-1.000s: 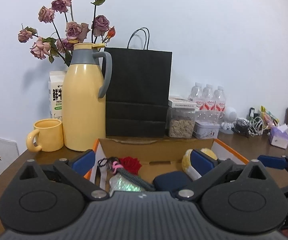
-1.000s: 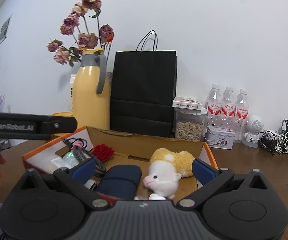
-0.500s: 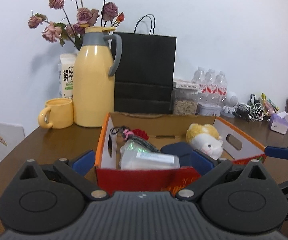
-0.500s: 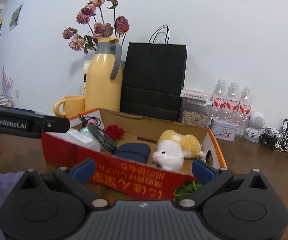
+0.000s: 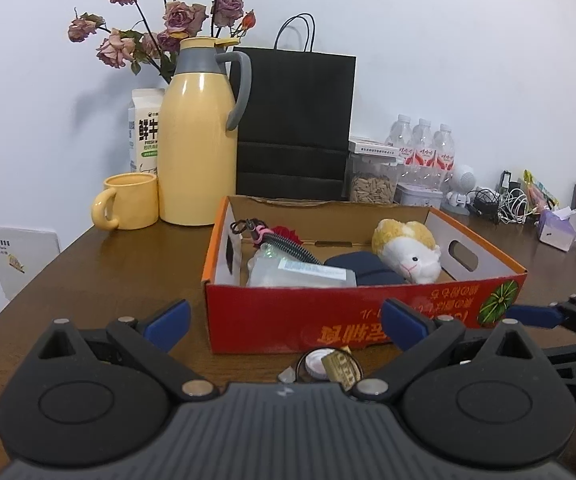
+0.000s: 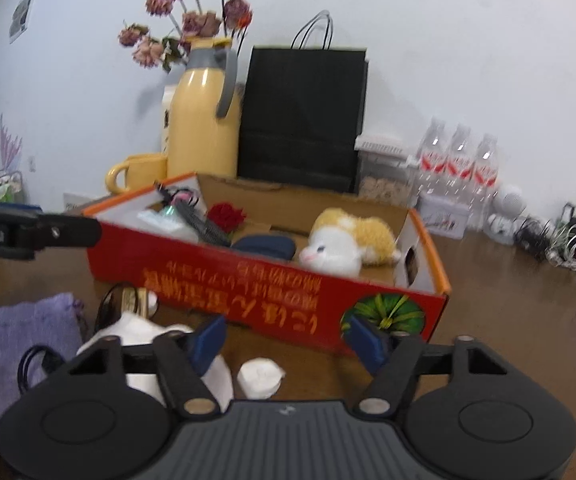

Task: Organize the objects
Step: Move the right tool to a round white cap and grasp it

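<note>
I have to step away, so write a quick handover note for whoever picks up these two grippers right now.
Left gripper: open, holding nothing, in front of the red box.
Right gripper: jaws closing, nothing pressed between them; a small white wad lies on the table just below.
Already in the box: plush toy, dark blue pouch, clear plastic case, coiled cable, red rose.
Left on the table: the white wad, a larger white piece, purple cloth bag, round bits by the box front.
</note>
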`<state>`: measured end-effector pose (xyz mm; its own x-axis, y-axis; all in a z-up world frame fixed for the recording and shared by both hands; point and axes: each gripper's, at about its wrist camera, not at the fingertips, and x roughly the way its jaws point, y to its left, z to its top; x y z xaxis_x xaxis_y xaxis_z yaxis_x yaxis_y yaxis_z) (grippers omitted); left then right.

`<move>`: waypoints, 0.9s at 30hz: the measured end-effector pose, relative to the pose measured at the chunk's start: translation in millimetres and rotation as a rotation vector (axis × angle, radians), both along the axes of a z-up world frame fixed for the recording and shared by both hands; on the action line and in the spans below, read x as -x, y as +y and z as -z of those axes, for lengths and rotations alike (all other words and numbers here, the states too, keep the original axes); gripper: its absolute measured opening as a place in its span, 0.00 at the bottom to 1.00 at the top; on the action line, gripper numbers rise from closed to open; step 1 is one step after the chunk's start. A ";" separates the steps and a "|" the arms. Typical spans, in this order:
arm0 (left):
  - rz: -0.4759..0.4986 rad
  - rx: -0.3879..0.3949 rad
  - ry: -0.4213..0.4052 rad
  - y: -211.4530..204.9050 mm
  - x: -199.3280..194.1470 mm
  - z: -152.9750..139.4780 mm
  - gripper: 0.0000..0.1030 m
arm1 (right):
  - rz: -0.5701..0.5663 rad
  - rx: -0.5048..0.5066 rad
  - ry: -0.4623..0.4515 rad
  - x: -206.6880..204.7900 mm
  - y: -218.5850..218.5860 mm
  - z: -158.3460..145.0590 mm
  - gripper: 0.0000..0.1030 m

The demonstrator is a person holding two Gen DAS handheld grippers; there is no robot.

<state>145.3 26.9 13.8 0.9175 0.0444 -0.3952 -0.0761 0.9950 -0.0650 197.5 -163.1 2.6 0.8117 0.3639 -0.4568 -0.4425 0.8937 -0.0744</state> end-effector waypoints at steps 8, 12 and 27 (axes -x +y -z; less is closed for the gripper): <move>-0.034 0.002 0.031 6.3 17.9 0.9 1.00 | -0.018 0.006 0.127 -14.5 4.1 16.3 0.41; -0.046 0.005 0.053 8.2 23.3 3.9 1.00 | -0.028 0.007 0.156 -16.7 4.9 19.4 0.28; -0.061 0.008 0.117 6.8 35.2 10.8 1.00 | -0.001 -0.030 0.071 -5.3 -1.8 12.0 0.24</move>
